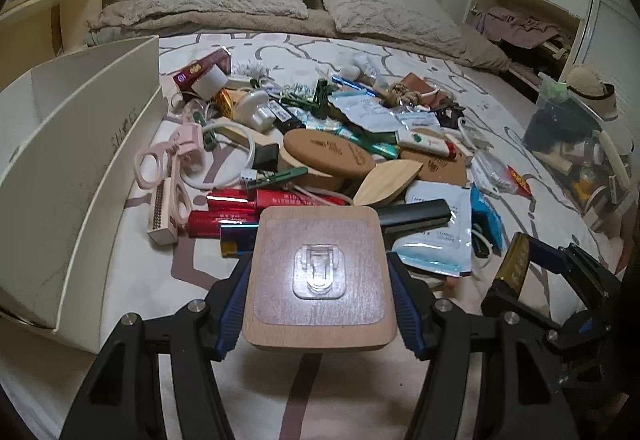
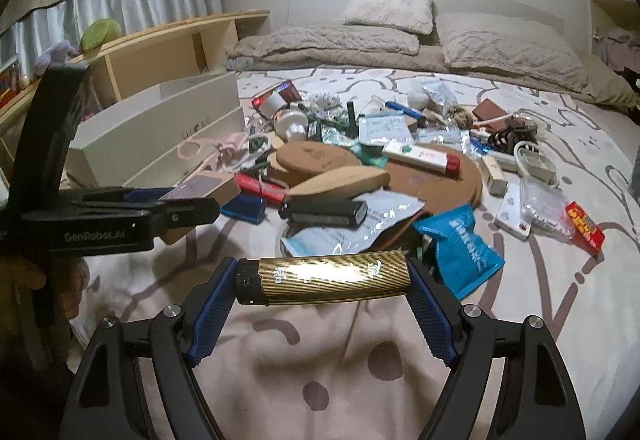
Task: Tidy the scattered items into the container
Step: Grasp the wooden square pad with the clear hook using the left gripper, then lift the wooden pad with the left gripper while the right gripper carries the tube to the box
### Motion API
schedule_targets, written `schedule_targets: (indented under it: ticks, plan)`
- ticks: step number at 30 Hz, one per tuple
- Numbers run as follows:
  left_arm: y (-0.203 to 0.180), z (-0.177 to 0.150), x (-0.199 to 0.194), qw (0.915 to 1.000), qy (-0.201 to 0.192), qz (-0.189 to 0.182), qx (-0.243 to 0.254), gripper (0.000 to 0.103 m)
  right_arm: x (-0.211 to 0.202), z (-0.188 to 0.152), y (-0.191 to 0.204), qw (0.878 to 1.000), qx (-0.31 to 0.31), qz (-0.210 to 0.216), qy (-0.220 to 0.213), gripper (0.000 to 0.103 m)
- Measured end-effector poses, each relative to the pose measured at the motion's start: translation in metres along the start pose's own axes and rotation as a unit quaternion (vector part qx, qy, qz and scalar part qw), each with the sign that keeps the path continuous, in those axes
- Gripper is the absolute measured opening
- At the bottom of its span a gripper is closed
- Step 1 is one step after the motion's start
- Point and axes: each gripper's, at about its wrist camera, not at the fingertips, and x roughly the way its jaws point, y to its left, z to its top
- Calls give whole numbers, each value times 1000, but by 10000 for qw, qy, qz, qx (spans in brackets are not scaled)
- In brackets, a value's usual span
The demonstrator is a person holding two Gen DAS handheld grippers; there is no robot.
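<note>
Wooden block [image 1: 320, 280] is pinched at its side edges by the left gripper [image 1: 320, 300], ahead of the camera (stiff, light, clear hook fragile). Gold tube [image 2: 332, 276] is clamped endwise by the right gripper [image 2: 320, 280]; judged slippery. White container [image 1: 80, 168] sits left of the left gripper.

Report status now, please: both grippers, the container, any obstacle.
Left gripper shut on square wooden hook plate. Right gripper shut on gold ribbed tube. White divided box left, path clear.
</note>
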Motion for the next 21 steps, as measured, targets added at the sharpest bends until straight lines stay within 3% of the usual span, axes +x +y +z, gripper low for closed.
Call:
schedule_targets:
  ticks: [21]
  plan:
    - [5,41,-65,9969,-780,102,68,63,-37,51,2,9977,62,-192,-647,82]
